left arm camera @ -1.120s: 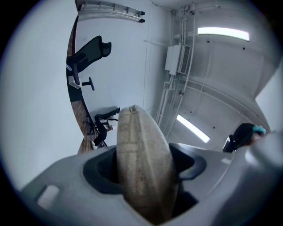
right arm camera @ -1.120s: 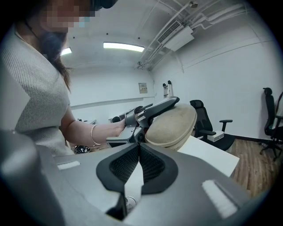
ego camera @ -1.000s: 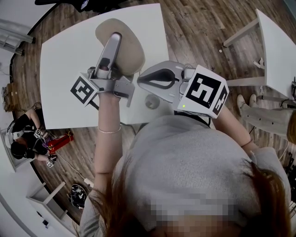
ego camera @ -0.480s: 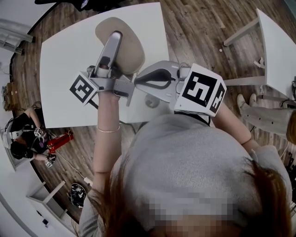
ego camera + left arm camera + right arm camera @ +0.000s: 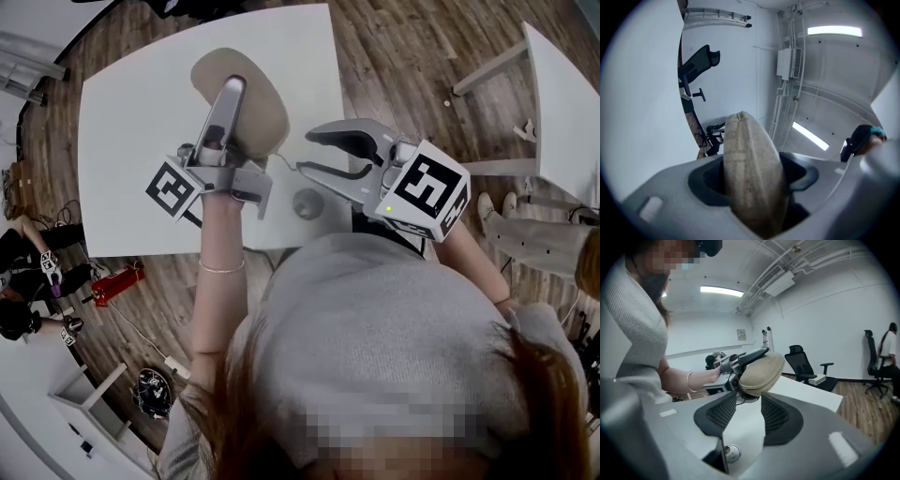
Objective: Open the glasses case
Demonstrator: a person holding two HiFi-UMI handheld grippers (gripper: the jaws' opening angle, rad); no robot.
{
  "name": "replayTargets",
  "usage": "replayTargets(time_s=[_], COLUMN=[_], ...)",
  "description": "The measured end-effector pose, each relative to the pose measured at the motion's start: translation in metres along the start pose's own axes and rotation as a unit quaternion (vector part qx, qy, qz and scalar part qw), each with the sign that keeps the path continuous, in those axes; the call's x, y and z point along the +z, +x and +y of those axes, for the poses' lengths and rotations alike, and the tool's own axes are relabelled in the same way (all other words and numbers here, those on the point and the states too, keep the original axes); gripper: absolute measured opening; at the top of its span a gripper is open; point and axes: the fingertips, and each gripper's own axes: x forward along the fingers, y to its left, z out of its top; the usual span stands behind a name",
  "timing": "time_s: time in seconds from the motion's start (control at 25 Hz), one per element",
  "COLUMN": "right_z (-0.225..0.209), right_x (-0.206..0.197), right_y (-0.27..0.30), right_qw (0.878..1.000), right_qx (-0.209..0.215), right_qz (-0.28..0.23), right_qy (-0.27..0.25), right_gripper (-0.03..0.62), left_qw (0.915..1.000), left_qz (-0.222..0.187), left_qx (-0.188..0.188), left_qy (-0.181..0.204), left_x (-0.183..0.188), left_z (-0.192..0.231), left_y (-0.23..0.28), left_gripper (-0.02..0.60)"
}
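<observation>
**A:** Case status?
**B:** The glasses case [image 5: 267,108] is seen as a tan oval shell, fabric-covered, lid shut, with a seam run round the edge. It is held tilted, raised off the white table [image 5: 131,141].
**A:** Held by what?
**B:** It is clamped across its thickness by the left gripper [image 5: 232,94]. One jaw is laid along the top; the other is hidden under the case.
**A:** Right side?
**B:** The right gripper [image 5: 307,153] is pointed at the case's right edge, near it but apart. Its jaws have just been opening and are parted at a middling gap. Only table surface is seen between them.
**A:** Anything in the way?
**B:** The lid's middle is covered by the left gripper's top jaw. A round cable cap [image 5: 307,203] is set in the table just below the right gripper. A black office chair [image 5: 801,359] and a second table [image 5: 562,94] are placed well apart from the case.
</observation>
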Motion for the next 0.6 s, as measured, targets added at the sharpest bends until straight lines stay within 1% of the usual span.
replayTargets(time_s=[0.04, 0.12, 0.16, 0.24, 0.32, 0.44, 0.6], right_z=[-0.006, -0.018, -0.023, -0.03, -0.032, -0.033, -0.038], right_x=[-0.001, 0.001, 0.003, 0.006, 0.008, 0.006, 0.0], right_y=[0.0, 0.003, 0.005, 0.011, 0.022, 0.036, 0.045], right_qw=[1.0, 0.998, 0.996, 0.994, 0.994, 0.995, 0.992], right_qx=[-0.015, -0.051, -0.067, -0.089, -0.091, -0.086, -0.092], right_qz=[-0.003, -0.011, -0.015, -0.018, -0.005, 0.029, 0.069], right_qy=[0.014, 0.045, 0.056, 0.063, 0.06, 0.052, 0.045], right_gripper=[0.176, 0.28, 0.313, 0.341, 0.361, 0.367, 0.366], left_qw=[1.0, 0.9998, 0.9996, 0.9993, 0.999, 0.9987, 0.9977], left_qz=[-0.004, -0.014, -0.019, -0.029, -0.036, -0.042, -0.053], left_qx=[0.005, 0.015, 0.018, 0.023, 0.026, 0.028, 0.036], left_qy=[0.001, 0.003, 0.002, -0.001, -0.001, 0.007, 0.022], left_x=[0.0, -0.003, -0.007, -0.016, -0.022, -0.029, -0.033], left_z=[0.004, 0.012, 0.016, 0.022, 0.025, 0.027, 0.029], left_y=[-0.003, -0.008, -0.009, -0.008, -0.008, -0.008, -0.009], left_gripper=[0.325, 0.325, 0.325, 0.325, 0.325, 0.325, 0.325])
